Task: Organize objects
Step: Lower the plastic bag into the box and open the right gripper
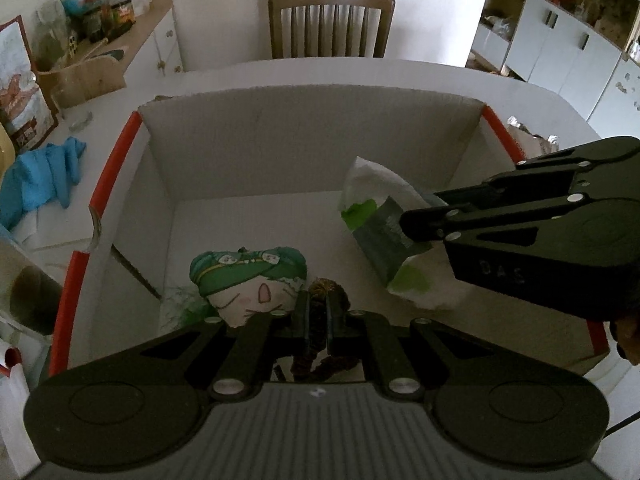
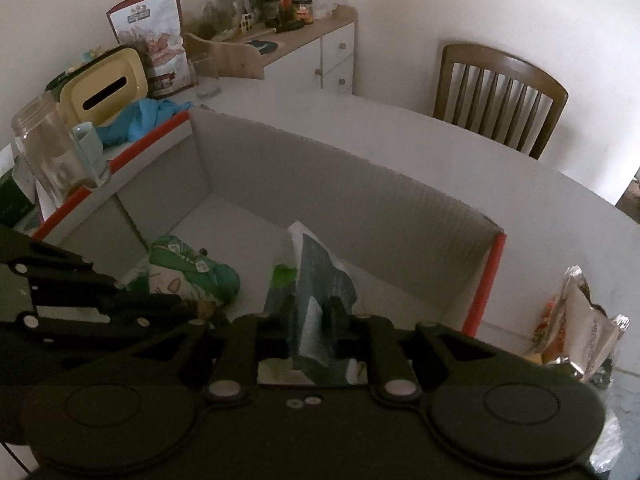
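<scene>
A white cardboard box (image 1: 312, 136) with red-edged flaps stands open on the table; it also shows in the right wrist view (image 2: 360, 184). Inside lies a green-and-white plush doll (image 1: 248, 276), also seen in the right wrist view (image 2: 188, 272). My left gripper (image 1: 318, 320) is shut on a dark brown braided thing (image 1: 326, 292) low inside the box. My right gripper (image 2: 316, 320) is shut on a green-and-white wipes pack (image 2: 316, 280) and holds it over the box's right side; the pack (image 1: 376, 220) and the right gripper (image 1: 416, 226) show in the left wrist view.
A blue cloth (image 1: 44, 180), a printed bag (image 1: 20, 92) and a yellow tissue box (image 2: 106, 90) lie left of the box. A glass jar (image 2: 52, 152) stands at the left flap. A foil snack bag (image 2: 576, 328) lies right. A wooden chair (image 1: 332, 20) stands beyond the table.
</scene>
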`<state>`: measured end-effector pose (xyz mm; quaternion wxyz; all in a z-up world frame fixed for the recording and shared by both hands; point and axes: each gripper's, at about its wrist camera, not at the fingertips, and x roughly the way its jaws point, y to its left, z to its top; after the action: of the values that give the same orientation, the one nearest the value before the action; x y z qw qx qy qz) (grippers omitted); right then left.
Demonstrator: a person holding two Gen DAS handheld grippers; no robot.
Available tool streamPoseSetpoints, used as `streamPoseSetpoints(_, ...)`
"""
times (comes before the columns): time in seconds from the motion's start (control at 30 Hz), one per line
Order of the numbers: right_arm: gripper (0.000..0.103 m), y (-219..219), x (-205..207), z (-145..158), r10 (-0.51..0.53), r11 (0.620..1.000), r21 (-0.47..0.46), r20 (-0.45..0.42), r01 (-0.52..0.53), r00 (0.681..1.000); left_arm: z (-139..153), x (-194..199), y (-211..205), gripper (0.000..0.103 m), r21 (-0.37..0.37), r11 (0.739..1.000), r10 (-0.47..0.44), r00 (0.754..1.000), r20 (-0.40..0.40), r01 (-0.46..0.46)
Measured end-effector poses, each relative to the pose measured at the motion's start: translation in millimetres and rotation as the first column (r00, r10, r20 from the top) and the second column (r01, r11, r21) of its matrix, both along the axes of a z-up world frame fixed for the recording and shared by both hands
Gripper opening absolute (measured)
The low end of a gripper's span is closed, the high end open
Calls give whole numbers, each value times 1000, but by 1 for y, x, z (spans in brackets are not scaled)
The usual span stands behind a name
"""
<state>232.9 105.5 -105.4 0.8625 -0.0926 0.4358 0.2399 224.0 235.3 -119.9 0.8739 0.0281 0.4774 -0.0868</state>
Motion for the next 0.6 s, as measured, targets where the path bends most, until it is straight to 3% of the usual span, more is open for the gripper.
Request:
streamPoseSetpoints(0.23,20,-4,-1,1,-5,1000,27,-15,6,1000,0,1,0,8,1,1000,11,1000,-6,-11)
streamPoseSetpoints(0.4,28,-10,-4,6,-13,999,52,-15,14,1000,3,-1,1,11,-7,1000,15,1000,-3,-15)
streamPoseSetpoints(0.5,30,-13,-8,10,-12,998,69,-12,13,1000,5,-5,0,15,-2,1000,10,1000,8,-10)
streamPoseSetpoints(0.6,33,-17,-12,17,-8,996,90,-6,9,1000,7,-9,0,27,-2,1000,14,1000,14,-14)
